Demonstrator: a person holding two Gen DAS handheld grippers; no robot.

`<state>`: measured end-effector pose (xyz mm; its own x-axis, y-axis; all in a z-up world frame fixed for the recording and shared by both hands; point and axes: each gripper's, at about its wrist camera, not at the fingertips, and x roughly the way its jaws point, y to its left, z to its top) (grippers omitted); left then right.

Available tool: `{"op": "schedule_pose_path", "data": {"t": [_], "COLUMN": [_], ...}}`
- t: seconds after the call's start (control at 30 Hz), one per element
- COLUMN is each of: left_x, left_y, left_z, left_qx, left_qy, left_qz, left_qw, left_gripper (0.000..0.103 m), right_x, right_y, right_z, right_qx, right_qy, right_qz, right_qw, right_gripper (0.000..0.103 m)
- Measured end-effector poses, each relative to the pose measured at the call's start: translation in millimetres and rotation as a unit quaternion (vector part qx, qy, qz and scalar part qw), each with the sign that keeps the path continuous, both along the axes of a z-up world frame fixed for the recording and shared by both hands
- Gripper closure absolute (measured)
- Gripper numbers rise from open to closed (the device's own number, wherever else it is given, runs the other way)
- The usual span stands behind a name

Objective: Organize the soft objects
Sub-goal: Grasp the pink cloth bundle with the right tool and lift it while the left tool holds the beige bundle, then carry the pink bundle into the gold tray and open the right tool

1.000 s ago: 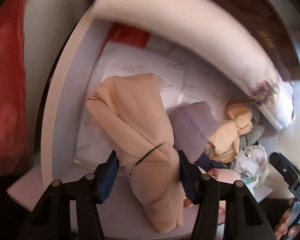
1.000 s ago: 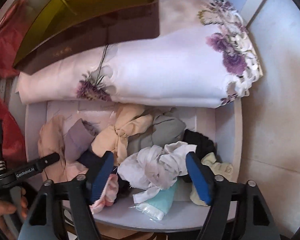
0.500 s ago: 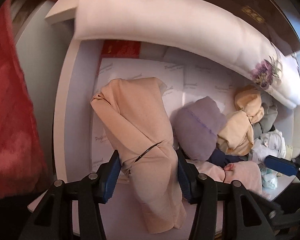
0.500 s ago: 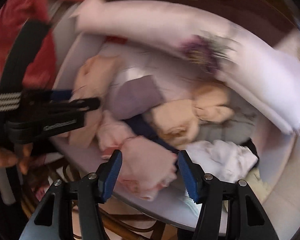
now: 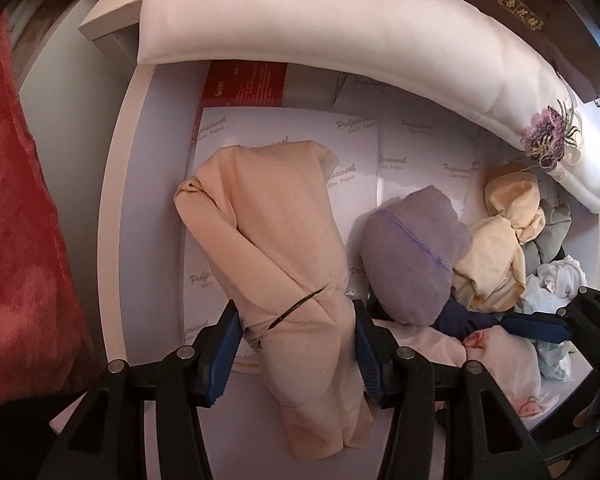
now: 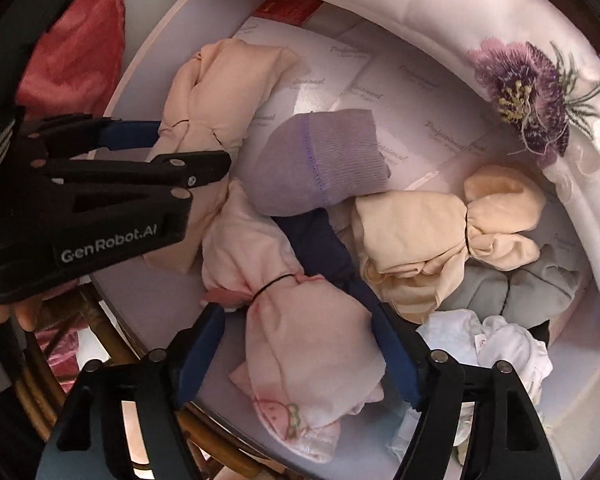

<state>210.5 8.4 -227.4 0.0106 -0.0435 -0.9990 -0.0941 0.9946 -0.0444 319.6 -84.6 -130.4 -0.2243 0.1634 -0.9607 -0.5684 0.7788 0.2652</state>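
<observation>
A long peach cloth bundle (image 5: pixel 272 232), tied with a black band, lies in a white round-edged tray (image 5: pixel 120 200). My left gripper (image 5: pixel 294 344) points straight down and is shut on the bundle's banded waist. The right wrist view shows that gripper (image 6: pixel 192 148) at the left, on the same peach bundle (image 6: pixel 216 92). My right gripper (image 6: pixel 300 352) straddles a pale pink banded bundle (image 6: pixel 300 332) at the tray's near edge. Its jaws are opening, and a gap shows beside the left pad. A lilac knitted piece (image 6: pixel 324 156) lies between the two bundles.
A cream bundle (image 6: pixel 440 232), grey cloth (image 6: pixel 540 292), white cloth (image 6: pixel 500 344) and navy cloth (image 6: pixel 324 248) crowd the tray's right side. A flowered white pillow (image 5: pixel 340 32) lies along the far rim. Red fabric (image 5: pixel 20 240) hangs at the left. A rattan frame (image 6: pixel 112 340) sits below.
My right gripper swung left from the white cloth to the pink bundle, narrowed over it, then widened. My left gripper kept the peach bundle and sank a little.
</observation>
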Motion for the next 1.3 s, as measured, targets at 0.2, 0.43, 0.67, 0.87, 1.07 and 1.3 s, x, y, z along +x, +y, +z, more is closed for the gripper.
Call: {"op": "schedule_pose_path", "data": {"t": [0.2,0.43,0.67,0.87,1.07,1.3], "left_x": [1,4,6,7,7,8], "left_y": [1,-1,-1,-1,-3,-4], "left_z": [-1,-3,1,0,1,1], "left_qx": [-0.002,0.0,0.001,0.002,0.004,0.003], "left_qy": [0.007,0.011,0.013,0.013,0.013,0.014], "left_qz": [0.013,0.014,0.012,0.009,0.006,0.005], "left_qw": [0.9999,0.9998,0.9998,0.9999,0.9999,0.9999], "left_gripper": [0.048,0.049,0.05,0.05,0.05,0.05], "right_x": [5,1,-12,-21,-28,-4], "right_y": [-9,0,0,-18,-58,-99], "right_z": [-8,-13,6,51,66,101], "right_qx": [0.002,-0.013,-0.021,-0.014,0.022,0.098], "right_qy": [0.026,0.008,-0.025,-0.058,-0.039,-0.071], "right_qz": [-0.025,-0.021,-0.016,-0.071,-0.218,-0.387], "right_qw": [0.999,1.0,0.999,0.996,0.975,0.914], "right_gripper": [0.049,0.047,0.073,0.073,0.073,0.073]}}
